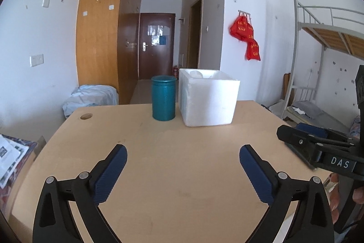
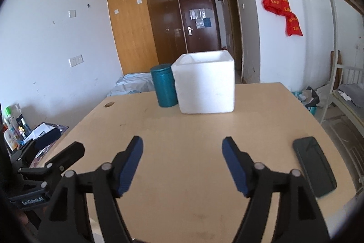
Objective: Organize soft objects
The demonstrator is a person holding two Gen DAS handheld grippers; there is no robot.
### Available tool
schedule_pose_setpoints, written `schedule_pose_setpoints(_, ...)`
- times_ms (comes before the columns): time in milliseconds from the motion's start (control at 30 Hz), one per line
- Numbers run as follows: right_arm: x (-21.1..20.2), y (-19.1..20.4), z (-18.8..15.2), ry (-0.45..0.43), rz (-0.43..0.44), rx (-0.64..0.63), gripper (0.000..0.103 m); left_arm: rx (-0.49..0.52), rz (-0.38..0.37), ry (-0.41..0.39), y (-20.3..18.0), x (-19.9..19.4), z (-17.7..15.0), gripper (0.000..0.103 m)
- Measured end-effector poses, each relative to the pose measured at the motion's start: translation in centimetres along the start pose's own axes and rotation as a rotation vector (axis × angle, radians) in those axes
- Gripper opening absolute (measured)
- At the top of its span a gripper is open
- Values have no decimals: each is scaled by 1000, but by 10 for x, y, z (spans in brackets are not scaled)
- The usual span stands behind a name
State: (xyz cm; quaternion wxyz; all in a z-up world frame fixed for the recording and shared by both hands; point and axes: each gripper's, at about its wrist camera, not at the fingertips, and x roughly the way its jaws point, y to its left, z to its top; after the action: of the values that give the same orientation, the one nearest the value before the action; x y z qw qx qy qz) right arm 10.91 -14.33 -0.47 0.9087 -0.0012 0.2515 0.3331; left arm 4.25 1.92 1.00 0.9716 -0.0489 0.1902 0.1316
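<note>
A white foam box (image 1: 208,98) stands open-topped at the far side of the wooden table (image 1: 170,163), with pale contents just visible inside. A teal cylindrical canister (image 1: 163,97) stands beside it on the left. Both also show in the right wrist view: the box (image 2: 206,83) and the canister (image 2: 164,88). My left gripper (image 1: 183,153) is open and empty over the near table. My right gripper (image 2: 182,146) is open and empty, to the right of the left one. No loose soft object lies on the table.
A black phone (image 2: 315,166) lies on the table at the right front. A cable hole (image 1: 86,116) is at the far left corner. A bunk bed (image 1: 329,38) stands on the right, a bundle of blue cloth (image 1: 91,98) beyond the table.
</note>
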Motion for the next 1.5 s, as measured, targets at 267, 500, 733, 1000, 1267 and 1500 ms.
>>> schedule_pose_setpoints(267,-18,1,-20,-26,7,15,84,-25,10,-64,9,-43,-28,101)
schedule_pose_setpoints(500,-43,11,-30,-103,-11,3,84,-51,25,-143,13,-79,-37,103)
schedule_pose_setpoints(733,-75,22,-41,-227,-34,-20,92,-51,36,-193,12,-110,-44,103)
schedule_pose_setpoints(1000,-107,42,-53,-381,-77,-76,103,-22,89,-293,1,-144,-50,103)
schedule_pose_setpoints(1267,-104,47,-56,-378,-82,-108,103,-57,91,-276,6,-146,-58,103)
schedule_pose_setpoints(1500,-103,46,-57,-370,-75,-98,103,-49,124,-273,1,-141,-59,103)
